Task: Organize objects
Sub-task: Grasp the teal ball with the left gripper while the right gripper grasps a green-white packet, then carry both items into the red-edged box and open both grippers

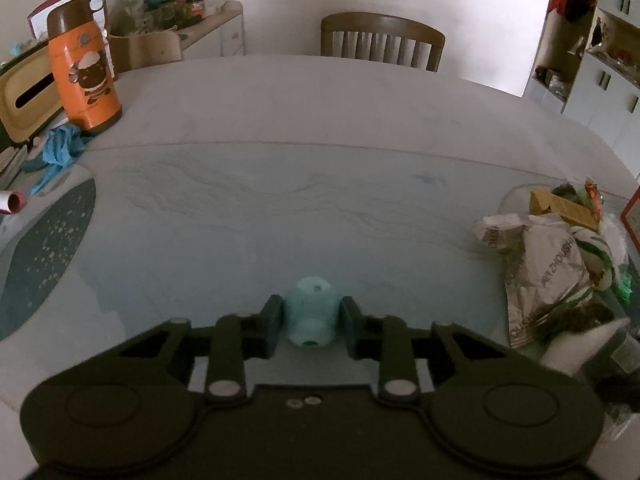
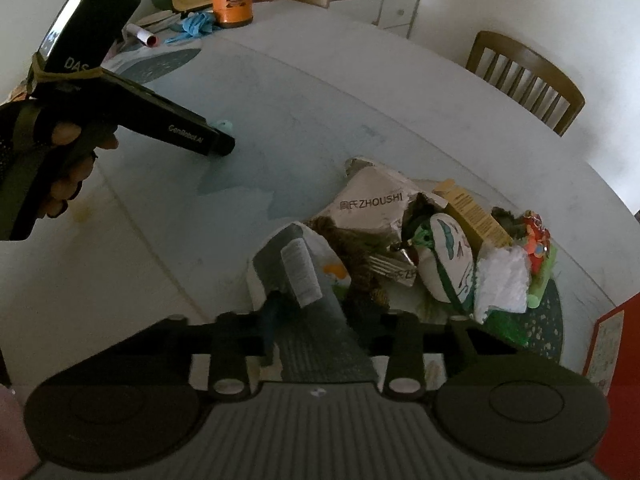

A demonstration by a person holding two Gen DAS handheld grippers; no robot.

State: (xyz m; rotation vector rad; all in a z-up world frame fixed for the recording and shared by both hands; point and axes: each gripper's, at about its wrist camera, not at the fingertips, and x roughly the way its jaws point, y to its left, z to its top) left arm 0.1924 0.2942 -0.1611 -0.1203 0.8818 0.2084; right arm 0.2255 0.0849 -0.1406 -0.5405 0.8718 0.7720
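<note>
- Two black grippers are held over a pale marbled table [image 1: 280, 208], one in each hand.
- Left gripper [image 1: 309, 322]: its fingers are narrowed around a small mint-green toy [image 1: 310, 314], which is pressed on both sides and rests on the table at 6 o'clock in the left wrist view.
- From the right wrist view, the left gripper [image 2: 222, 142] is seen at 10 o'clock, its tip down at the table with the toy [image 2: 224, 124] just showing beyond it; the hand [image 2: 68, 160] is wrapped around the handle.
- Right gripper [image 2: 312, 320]: its fingers are closed in on a grey and white pack [image 2: 298, 268] at 6 o'clock, at the near edge of a heap; the right finger is hidden in shadow, so contact on that side cannot be told for sure.
- Heap, at 3 to 4 o'clock in the right wrist view: a crumpled silver bag [image 2: 372, 204] printed with ZHOUSHI, a yellow box [image 2: 472, 208], a white pouch with green trim [image 2: 448, 264], a white bundle [image 2: 504, 280] and a red toy [image 2: 536, 236], all touching or overlapping.
- At 10 o'clock in the left wrist view, an orange flask [image 1: 86, 68] with a brown lid stands upright, beside a tan tissue box [image 1: 28, 100] and a blue cloth [image 1: 60, 148].
- At 12 o'clock a wooden chair [image 1: 382, 40] is set against the far table edge.
</note>
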